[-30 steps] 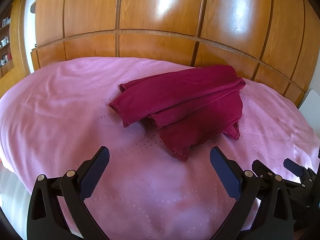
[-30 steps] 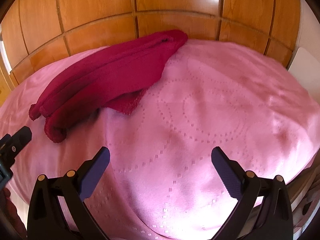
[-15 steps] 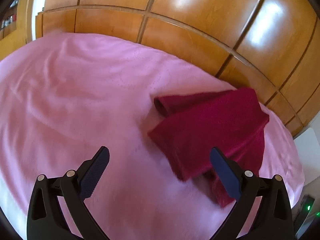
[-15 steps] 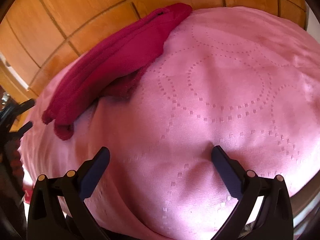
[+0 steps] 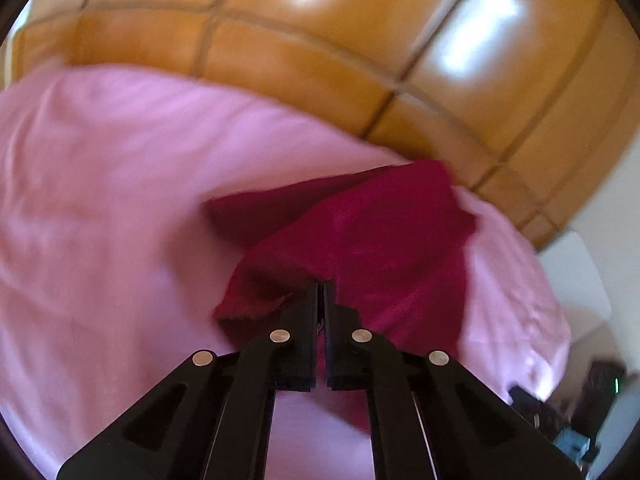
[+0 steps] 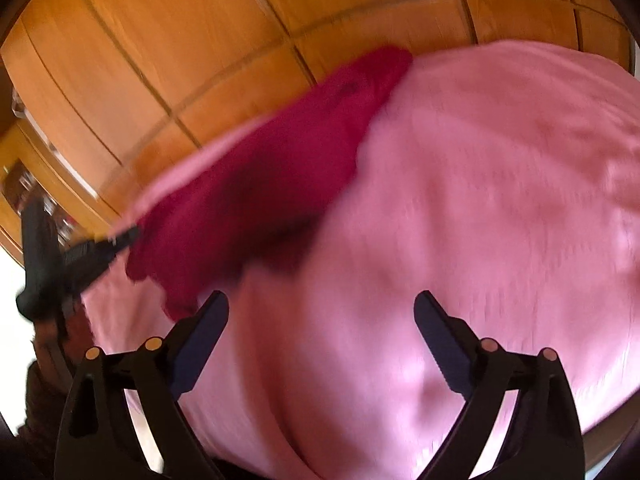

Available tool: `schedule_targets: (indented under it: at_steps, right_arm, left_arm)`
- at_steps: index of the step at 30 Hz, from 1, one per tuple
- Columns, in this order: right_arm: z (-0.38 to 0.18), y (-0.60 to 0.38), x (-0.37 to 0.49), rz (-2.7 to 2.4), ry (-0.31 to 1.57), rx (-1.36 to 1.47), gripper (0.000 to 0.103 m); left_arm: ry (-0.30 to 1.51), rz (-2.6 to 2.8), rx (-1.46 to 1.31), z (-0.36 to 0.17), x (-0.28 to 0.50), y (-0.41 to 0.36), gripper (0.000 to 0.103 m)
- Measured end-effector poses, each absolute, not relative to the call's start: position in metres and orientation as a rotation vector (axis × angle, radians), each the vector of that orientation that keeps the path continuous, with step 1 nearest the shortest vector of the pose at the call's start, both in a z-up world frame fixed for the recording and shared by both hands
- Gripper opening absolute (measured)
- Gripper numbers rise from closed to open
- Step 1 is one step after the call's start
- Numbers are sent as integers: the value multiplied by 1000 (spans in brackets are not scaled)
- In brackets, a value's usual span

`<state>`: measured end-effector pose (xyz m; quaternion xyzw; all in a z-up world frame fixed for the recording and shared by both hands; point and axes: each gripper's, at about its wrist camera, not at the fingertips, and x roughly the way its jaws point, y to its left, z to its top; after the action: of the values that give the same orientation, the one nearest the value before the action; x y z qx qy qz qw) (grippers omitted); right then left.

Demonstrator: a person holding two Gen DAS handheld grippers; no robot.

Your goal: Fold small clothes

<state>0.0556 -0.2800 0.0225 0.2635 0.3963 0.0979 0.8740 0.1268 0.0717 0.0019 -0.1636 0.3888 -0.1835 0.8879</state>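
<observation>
A dark red garment [image 5: 360,232] lies bunched on the pink bedspread [image 5: 100,208], close to the wooden wall. My left gripper [image 5: 320,285] is shut, its tips pinching the garment's near edge, which puckers up beside them. In the right wrist view the garment [image 6: 272,168] runs diagonally from upper right to lower left, and the left gripper [image 6: 124,238] meets its left end. My right gripper [image 6: 320,296] stands wide with its jaws closing. Only pink bedspread [image 6: 480,200] lies between them. The garment's lowest tip hangs just beside the right gripper's left finger [image 6: 200,332]. Both views are blurred.
Glossy wooden panels [image 5: 320,60] rise right behind the bed. A white object [image 5: 572,280] and dark clutter [image 5: 580,412] sit beyond the bed's right edge. Shelves [image 6: 24,184] show at the far left of the right wrist view, above a person's dark sleeve [image 6: 40,392].
The left gripper went from wide open to shut and came onto the garment's near edge. The right gripper swung toward the garment, which now reaches its left finger; its jaws narrowed slightly.
</observation>
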Motion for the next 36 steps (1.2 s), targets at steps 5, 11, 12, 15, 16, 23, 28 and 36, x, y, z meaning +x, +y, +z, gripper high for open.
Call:
schedule_targets:
  at_steps: [5,11,12,15,16,23,28,36]
  right_arm:
    - [33,-304,80,385,795,814,95]
    - [33,-315,97,581,821,985,100]
    - [35,-316,98,583,818,973,99]
    - [42,-311,98,524,831,803,53]
    - [43,-310,98,510,847,778,37]
    - [44,-373,81,211,827,624,3]
    - [64,-451,71,-176,802,425,3]
    - [31,-520,122,-496,916,243,3]
  left_arm:
    - [734,-715,-229,35,85,1,0]
    - [745,-1084,4,34,15,-99,0]
    - [755,-1106,46,28,7,-113,0]
    - [797,-1136,82,14,0,-131,0]
    - [805,-1139,92,11,1,-132,0]
    - [834,-1045,-35,16,41,-94,0]
    - [844,-748,-150,10,99,-12,0]
    - [897,-316,-126,-14,147,74,0]
